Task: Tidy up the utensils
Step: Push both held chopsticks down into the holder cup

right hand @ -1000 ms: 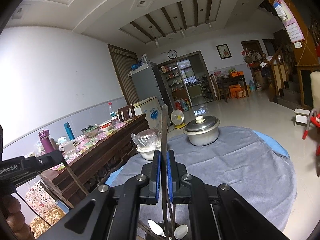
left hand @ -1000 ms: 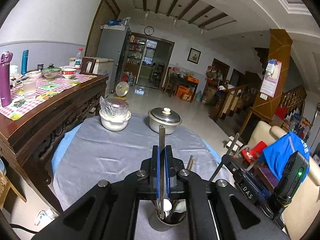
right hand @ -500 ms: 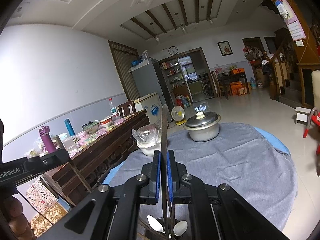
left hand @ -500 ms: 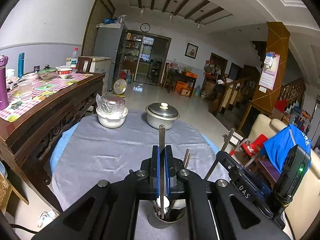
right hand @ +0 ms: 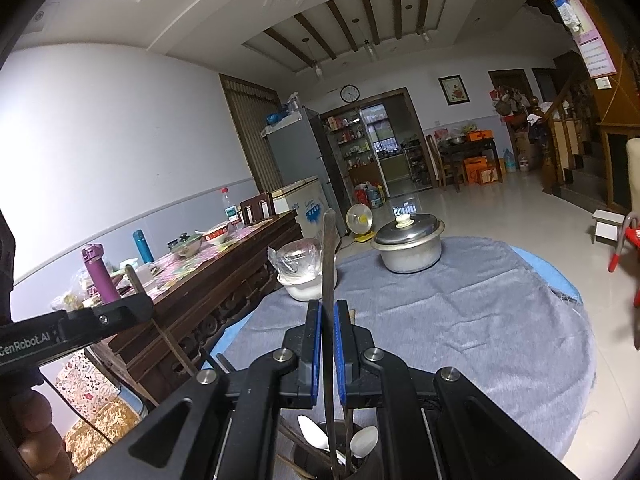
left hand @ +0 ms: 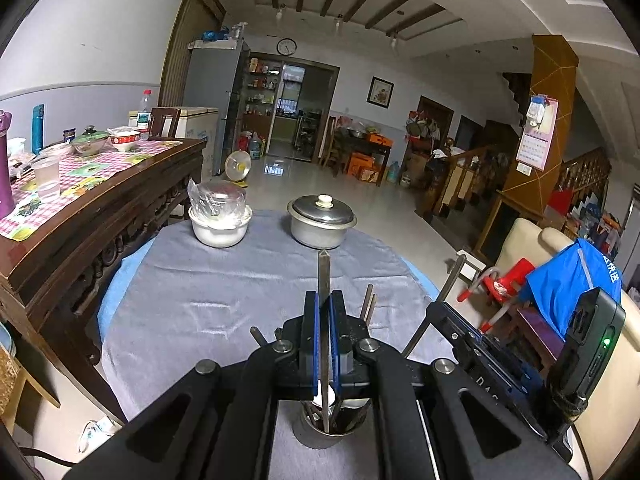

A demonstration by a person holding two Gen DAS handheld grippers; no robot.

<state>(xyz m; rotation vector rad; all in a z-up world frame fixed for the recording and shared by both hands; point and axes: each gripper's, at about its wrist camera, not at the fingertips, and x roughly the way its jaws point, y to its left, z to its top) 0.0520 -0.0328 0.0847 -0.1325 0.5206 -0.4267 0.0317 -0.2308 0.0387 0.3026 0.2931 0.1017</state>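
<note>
Both claws pinch upright metal utensil handles over the steel utensil cup (left hand: 326, 432): left claw (left hand: 325, 344), right claw (right hand: 329, 350). The cup stands at the gray-clothed table's (left hand: 208, 300) six o'clock edge; a lidded pot (left hand: 322, 222) sits at twelve.

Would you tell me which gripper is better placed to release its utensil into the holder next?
Left, narrowly: the left gripper is shut on a metal utensil whose lower end sits inside the metal holder. The right gripper looks similar.
</note>
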